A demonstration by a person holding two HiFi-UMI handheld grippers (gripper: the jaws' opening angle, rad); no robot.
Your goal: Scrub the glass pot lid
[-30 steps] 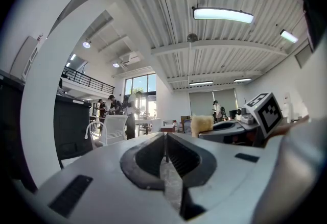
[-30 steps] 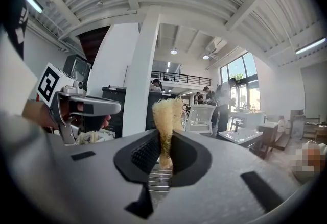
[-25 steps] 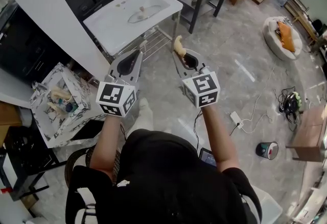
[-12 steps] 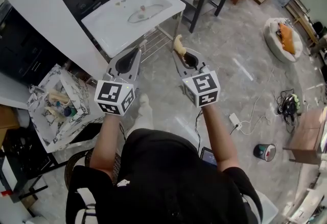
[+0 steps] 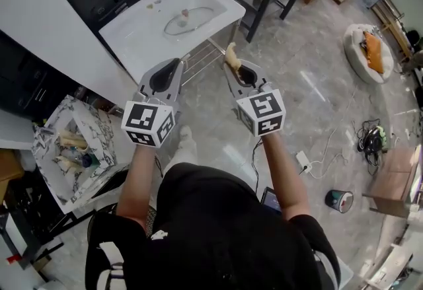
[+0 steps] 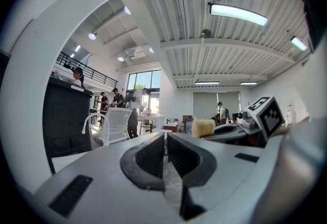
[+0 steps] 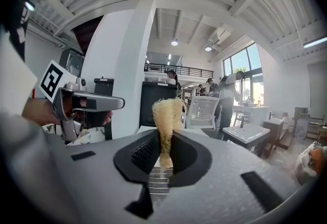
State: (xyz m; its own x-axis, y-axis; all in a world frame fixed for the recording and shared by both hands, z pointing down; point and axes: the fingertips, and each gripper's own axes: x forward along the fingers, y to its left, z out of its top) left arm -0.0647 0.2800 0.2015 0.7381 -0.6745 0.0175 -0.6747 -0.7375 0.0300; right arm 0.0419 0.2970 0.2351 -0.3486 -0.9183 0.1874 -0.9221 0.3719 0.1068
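The person's bare left forearm [image 5: 141,173] and right forearm [image 5: 281,173] reach forward side by side. Each hand carries a grey two-jaw gripper with a black-and-white marker cube. The left gripper [image 5: 174,65] [image 6: 166,142] points level, its jaws pressed together and empty. The right gripper [image 5: 232,72] [image 7: 164,152] tips slightly downward, its jaws clamped on a pale yellow fibrous scrubbing sponge [image 7: 165,116].

sponge [image 7: 164,110] base hidden in right claw [image 7: 163,139], glass lid [image 5: 195,18] detail too small

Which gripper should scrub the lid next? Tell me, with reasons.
Right. The right gripper is shut on the yellow sponge; the left gripper is shut and empty. Both are short of the glass lid in the sink.
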